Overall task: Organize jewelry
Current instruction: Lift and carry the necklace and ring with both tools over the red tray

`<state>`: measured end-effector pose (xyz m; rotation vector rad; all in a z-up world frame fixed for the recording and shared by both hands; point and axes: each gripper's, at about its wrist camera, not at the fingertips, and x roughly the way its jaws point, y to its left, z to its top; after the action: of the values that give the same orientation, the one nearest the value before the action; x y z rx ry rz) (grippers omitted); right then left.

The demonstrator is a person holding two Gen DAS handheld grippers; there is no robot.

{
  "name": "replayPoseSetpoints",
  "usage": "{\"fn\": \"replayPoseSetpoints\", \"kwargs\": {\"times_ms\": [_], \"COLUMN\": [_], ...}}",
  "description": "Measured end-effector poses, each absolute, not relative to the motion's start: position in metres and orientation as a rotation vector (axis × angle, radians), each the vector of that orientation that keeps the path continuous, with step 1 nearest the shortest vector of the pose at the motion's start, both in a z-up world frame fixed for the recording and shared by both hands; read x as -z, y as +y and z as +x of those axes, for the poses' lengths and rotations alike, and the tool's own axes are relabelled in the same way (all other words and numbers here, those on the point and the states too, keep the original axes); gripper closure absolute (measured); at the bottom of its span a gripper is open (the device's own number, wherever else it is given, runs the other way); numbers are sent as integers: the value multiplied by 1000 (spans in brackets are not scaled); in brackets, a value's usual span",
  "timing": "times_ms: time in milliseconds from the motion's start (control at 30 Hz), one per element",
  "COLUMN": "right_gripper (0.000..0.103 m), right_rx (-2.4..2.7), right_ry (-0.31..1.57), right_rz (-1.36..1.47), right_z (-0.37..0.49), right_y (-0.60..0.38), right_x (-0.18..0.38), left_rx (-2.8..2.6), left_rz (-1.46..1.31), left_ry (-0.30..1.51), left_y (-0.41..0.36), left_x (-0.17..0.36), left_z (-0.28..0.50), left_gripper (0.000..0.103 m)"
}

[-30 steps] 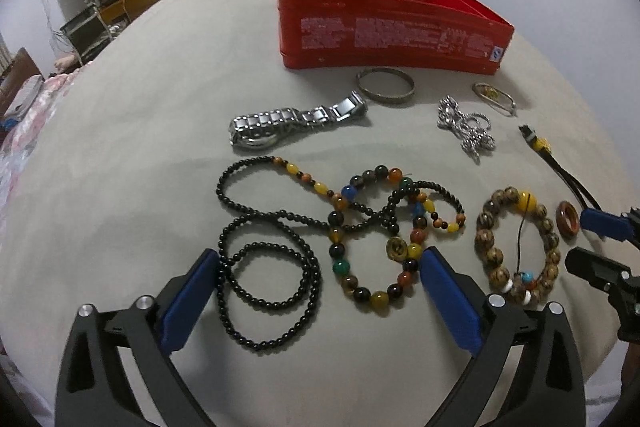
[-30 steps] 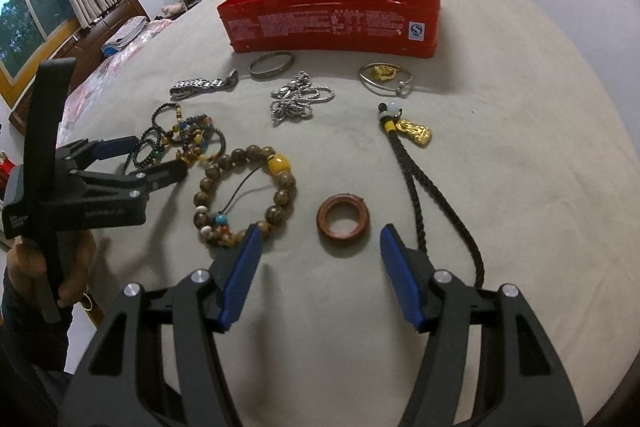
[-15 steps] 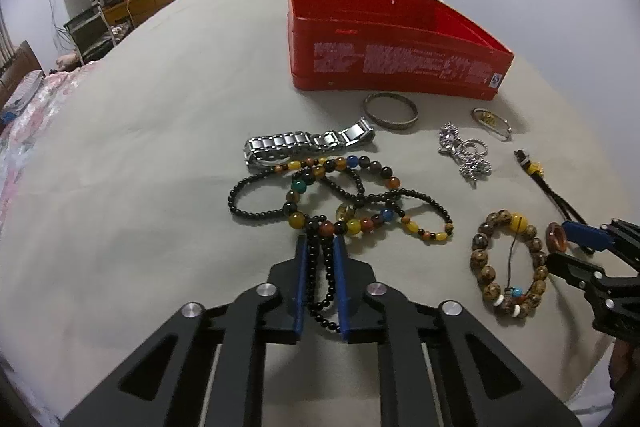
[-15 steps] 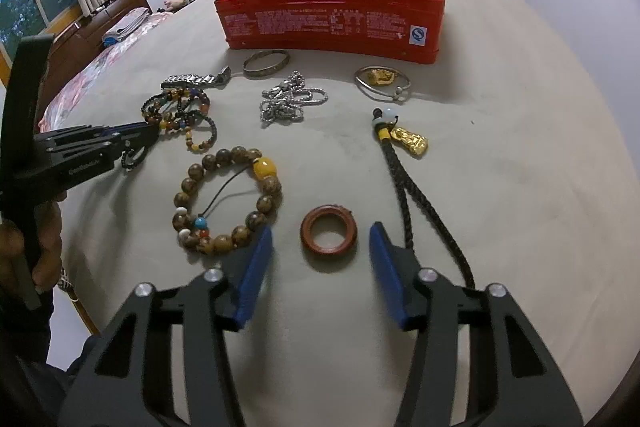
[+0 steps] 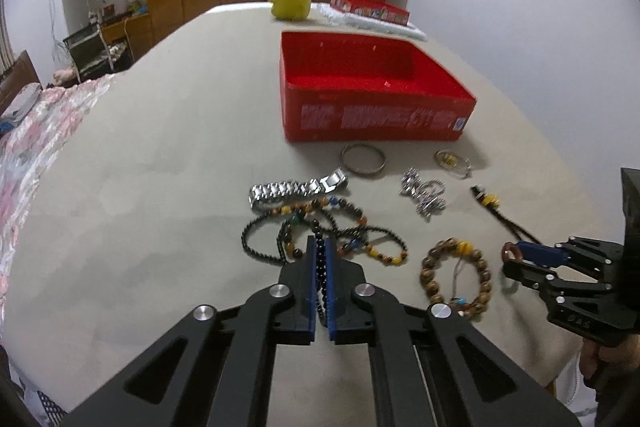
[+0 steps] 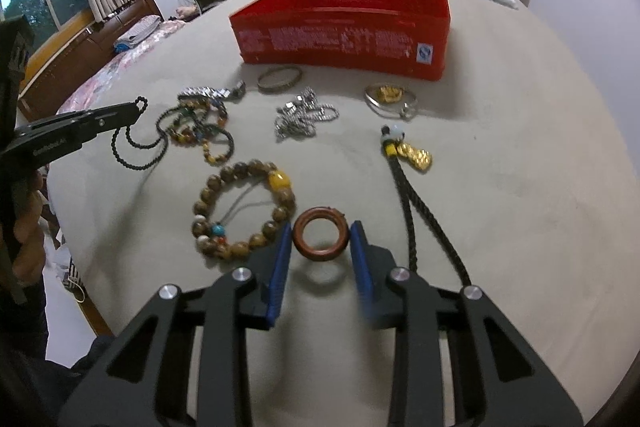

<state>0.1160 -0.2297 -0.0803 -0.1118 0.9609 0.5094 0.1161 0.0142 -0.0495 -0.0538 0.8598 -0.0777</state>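
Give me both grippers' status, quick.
Left gripper: shut on the black bead strand.
Right gripper: closing around the brown ring, fingers not yet touching.

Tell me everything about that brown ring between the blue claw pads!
The brown ring is a small, thick, reddish-brown hoop, glossy like polished wood, with a wide round hole. It looks slightly lifted, throwing a shadow on the beige table. It sits between the blue pads of the right claw, which is closing on it; whether they press yet is unclear. The wooden bead bracelet lies just beside it, and the black braided cord on the other side.
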Motion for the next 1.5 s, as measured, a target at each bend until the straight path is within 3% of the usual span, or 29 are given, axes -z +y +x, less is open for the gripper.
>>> {"fn": "replayPoseSetpoints", "kwargs": {"times_ms": [367, 967, 1500], "right_gripper": [74, 74, 74], "right_rx": [-508, -536, -602], "right_ry": [963, 914, 848], "right_rz": [-86, -75, -186], "right_z": [115, 115, 146], "right_y": [-234, -239, -227], "right_x": [80, 59, -12], "left_rx": [95, 157, 222], "left_rz": [-86, 13, 81], "left_ry": [893, 675, 510], "left_y": [25, 33, 15], "left_x": [49, -92, -220], "left_z": [109, 108, 149], "left_gripper": [100, 100, 100]}}
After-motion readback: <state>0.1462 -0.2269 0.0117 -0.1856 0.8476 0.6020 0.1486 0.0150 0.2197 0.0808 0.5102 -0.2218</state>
